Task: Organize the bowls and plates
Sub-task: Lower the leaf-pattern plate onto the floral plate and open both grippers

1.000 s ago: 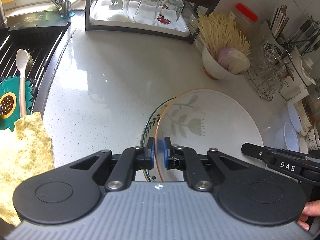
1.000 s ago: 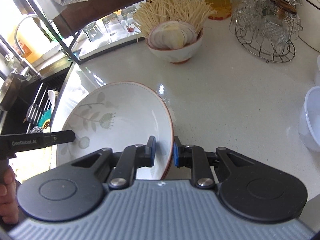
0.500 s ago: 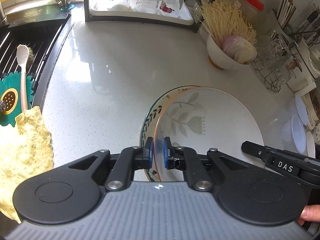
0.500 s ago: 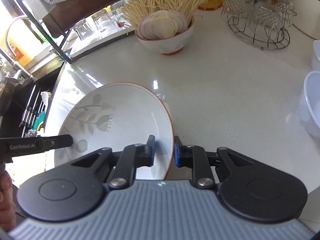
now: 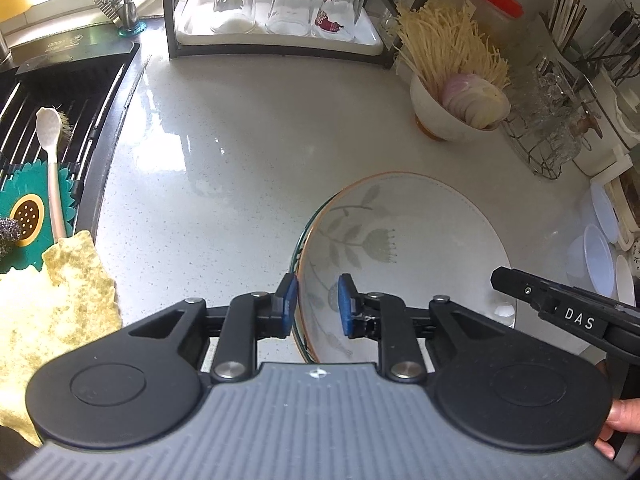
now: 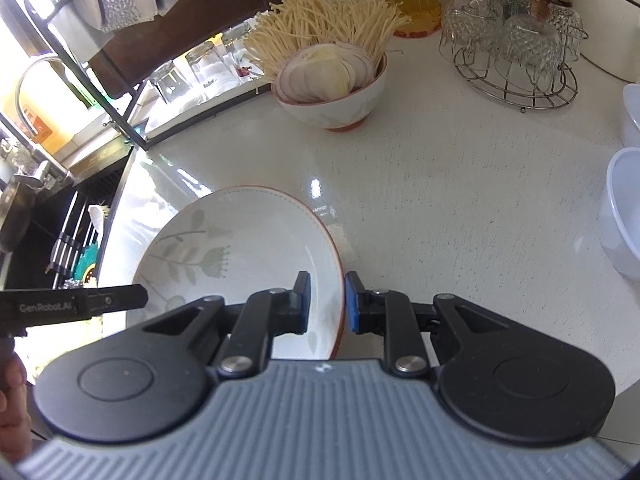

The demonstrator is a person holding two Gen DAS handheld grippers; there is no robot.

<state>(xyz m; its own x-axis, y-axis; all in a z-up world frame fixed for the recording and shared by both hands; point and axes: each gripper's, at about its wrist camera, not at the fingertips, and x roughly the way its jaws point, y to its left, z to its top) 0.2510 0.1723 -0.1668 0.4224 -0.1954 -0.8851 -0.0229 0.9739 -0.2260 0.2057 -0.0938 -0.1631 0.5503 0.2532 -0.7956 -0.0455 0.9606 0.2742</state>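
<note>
A white plate with a leaf-and-flower print and an orange rim (image 5: pixel 420 240) (image 6: pixel 248 248) rests on the white counter. It lies on a green-rimmed plate (image 5: pixel 295 248), of which only a sliver of the left edge shows. My left gripper (image 5: pixel 317 304) straddles the floral plate's left rim. Its jaws are opening and the blue pads stand clear of the rim. My right gripper (image 6: pixel 327 300) is shut on the plate's right rim, with the outer pad against the orange edge. Each gripper's finger also shows in the other wrist view.
A bowl of noodles and sliced onion (image 5: pixel 440 120) (image 6: pixel 332 108) stands behind the plate. Upturned glasses sit in a dark rack (image 5: pixel 280 40) at the back. The sink grid (image 5: pixel 60 120) and a yellow cloth (image 5: pixel 48 300) are at left. A wire stand of glass cups (image 6: pixel 516 60) and plastic bowls (image 6: pixel 624 216) are at right.
The left gripper's jaws, closed on the plate's rim before, have spread apart. The right gripper keeps the same hold, and both hands stay where they were.
</note>
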